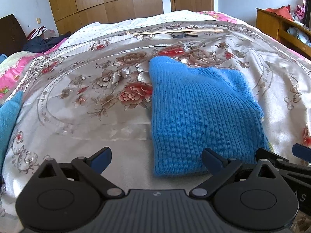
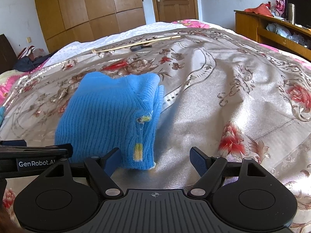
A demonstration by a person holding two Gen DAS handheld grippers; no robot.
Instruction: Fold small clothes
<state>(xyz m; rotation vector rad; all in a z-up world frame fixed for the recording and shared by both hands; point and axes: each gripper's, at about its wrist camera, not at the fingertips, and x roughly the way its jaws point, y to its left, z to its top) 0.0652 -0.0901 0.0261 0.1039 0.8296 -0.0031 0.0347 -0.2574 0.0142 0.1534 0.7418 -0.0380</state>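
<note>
A blue ribbed knit garment (image 1: 200, 114) lies folded into a thick rectangle on the floral bedspread (image 1: 87, 101). In the right wrist view the garment (image 2: 108, 116) shows a yellow patch near its right edge. My left gripper (image 1: 156, 160) is open and empty, just in front of the garment's near edge. My right gripper (image 2: 155, 160) is open and empty at the garment's near right corner, its left finger (image 2: 112, 161) close to the cloth. Part of the right gripper (image 1: 291, 161) shows at the right edge of the left wrist view.
Another light blue cloth (image 1: 8, 120) lies at the left edge of the bed. A thin wooden stick (image 1: 175, 31) and a black magnifier (image 1: 179, 35) lie at the far side. A wooden shelf unit (image 2: 272, 29) stands to the right. Wardrobes (image 1: 101, 2) and a door stand behind.
</note>
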